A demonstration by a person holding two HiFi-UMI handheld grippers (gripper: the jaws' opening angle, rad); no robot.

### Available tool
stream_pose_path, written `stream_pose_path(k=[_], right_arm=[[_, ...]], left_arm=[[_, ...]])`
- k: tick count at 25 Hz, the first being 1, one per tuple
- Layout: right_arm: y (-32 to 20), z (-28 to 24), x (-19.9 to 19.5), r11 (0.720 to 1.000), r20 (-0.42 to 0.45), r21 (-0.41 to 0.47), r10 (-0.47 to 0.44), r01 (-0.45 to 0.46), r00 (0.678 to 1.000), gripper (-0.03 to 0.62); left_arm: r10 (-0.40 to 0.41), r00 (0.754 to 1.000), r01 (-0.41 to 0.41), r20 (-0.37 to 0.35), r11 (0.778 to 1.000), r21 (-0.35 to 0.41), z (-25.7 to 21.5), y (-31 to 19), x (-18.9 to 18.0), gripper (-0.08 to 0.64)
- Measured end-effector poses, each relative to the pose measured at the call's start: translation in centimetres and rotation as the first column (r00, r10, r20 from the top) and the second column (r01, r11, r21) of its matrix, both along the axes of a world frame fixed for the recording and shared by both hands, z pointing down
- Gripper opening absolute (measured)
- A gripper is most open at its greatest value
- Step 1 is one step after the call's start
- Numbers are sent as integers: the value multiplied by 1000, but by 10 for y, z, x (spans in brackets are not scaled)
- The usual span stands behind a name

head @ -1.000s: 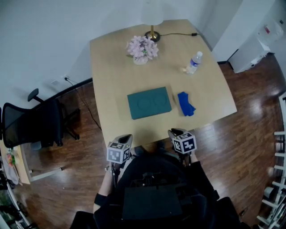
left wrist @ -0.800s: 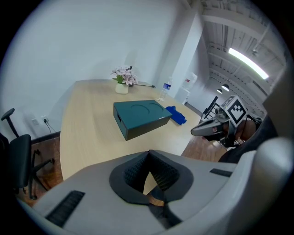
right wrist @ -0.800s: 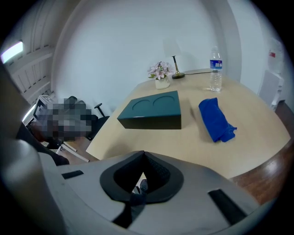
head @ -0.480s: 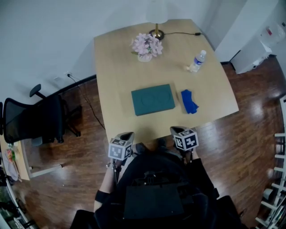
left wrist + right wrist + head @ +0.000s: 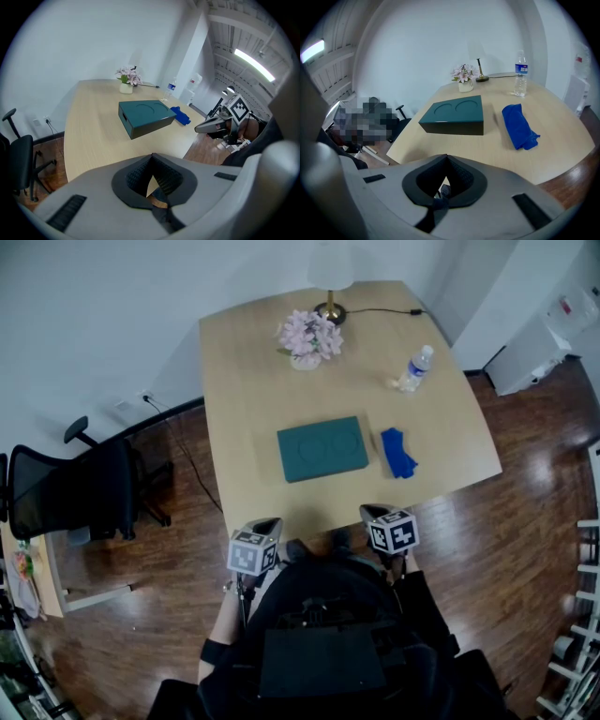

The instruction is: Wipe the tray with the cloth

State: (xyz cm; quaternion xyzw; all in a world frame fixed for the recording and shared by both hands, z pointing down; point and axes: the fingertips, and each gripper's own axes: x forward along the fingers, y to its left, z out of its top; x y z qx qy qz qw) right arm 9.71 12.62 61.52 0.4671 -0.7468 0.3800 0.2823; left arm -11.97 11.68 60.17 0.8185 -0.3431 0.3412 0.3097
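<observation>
Since the earlier frame, the jaws of the right gripper (image 5: 372,514) have been brought from partly apart to fully pressed together, with nothing pinched between them. Both grippers are otherwise kept in nearly the same place off the near edge of the table (image 5: 244,427). The left gripper (image 5: 265,524) is likewise seen with its pads meeting and empty. With both pairs of jaws closed on nothing and the cloth untouched, the wiping is judged not yet begun; the right jaws would have to be spread again before the cloth could be taken.

The tray (image 5: 322,449) is found ahead of the grippers, roughly between their lines of sight and well apart from both. It is a dark teal, boxy rectangle with a smooth matte skin and two shallow round recesses sunk in its top. The cloth (image 5: 397,453) is laid ahead of the right gripper, just beside the tray's right end but apart from it: a bright blue, soft, loosely crumpled strip. The tabletop is a pale wood-grain surface with rounded edges.
</observation>
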Motion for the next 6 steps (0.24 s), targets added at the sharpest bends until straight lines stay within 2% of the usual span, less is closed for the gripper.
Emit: stream_pose_path(k=[6], right_arm=[[-2, -1, 2, 1000, -6, 2, -8, 8, 1000, 2]], left_arm=[[3, 1000, -3, -4, 1000, 0, 0, -2, 3, 3]])
